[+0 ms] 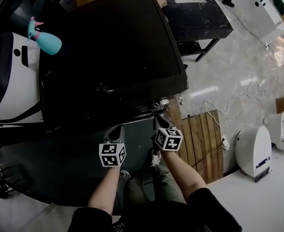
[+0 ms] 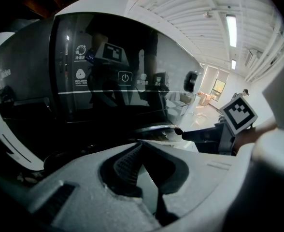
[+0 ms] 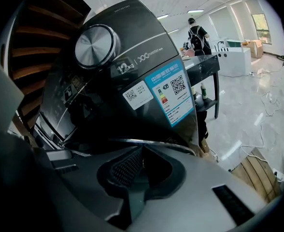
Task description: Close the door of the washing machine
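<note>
The dark washing machine fills the middle of the head view, its chrome door rim at the front edge. My left gripper is shut and empty, its tip just below that edge. My right gripper is also shut and empty, its tip against the rim. In the left gripper view the closed jaws point at the chrome rim, and the right gripper's tip touches it from the right. In the right gripper view the closed jaws sit under the rim, below the knob. How far the door stands open is hidden.
A white machine stands to the left, with a teal spray bottle above it. A black table is behind on the right. A wooden pallet, cables and white appliances lie right. A person stands far off.
</note>
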Demonstrator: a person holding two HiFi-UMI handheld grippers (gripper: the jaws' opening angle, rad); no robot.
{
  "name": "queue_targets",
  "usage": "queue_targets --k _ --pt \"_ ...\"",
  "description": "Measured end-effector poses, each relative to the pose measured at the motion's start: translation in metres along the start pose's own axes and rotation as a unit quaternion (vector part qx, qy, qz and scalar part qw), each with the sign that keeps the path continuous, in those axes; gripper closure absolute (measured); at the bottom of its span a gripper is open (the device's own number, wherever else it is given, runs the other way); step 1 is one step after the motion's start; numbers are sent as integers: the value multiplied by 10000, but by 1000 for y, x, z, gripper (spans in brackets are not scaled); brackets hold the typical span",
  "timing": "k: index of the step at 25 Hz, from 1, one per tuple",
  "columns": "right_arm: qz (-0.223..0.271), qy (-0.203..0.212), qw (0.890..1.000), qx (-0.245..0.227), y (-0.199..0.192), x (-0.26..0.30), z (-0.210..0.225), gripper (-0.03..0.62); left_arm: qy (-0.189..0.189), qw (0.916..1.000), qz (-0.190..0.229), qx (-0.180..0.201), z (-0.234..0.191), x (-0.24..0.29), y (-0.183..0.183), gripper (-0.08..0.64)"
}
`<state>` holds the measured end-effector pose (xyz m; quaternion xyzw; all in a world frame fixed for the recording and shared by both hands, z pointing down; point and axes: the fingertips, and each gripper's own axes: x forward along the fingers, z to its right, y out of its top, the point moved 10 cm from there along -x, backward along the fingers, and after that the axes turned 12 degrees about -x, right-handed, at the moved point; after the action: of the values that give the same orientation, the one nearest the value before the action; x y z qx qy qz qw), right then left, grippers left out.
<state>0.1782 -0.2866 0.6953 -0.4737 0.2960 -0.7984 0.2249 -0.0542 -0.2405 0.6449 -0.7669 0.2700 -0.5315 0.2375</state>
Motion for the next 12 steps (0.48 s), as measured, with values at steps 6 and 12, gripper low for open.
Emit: queue_targets --k 6,12 --pt "-77 -35 9997 -230 0 7 2 589 -37 10000 -57 -43 -2 4 3 549" --pt "-73 5 9991 -411 1 7 3 588 -74 9998 -165 -15 -3 8 -1 549"
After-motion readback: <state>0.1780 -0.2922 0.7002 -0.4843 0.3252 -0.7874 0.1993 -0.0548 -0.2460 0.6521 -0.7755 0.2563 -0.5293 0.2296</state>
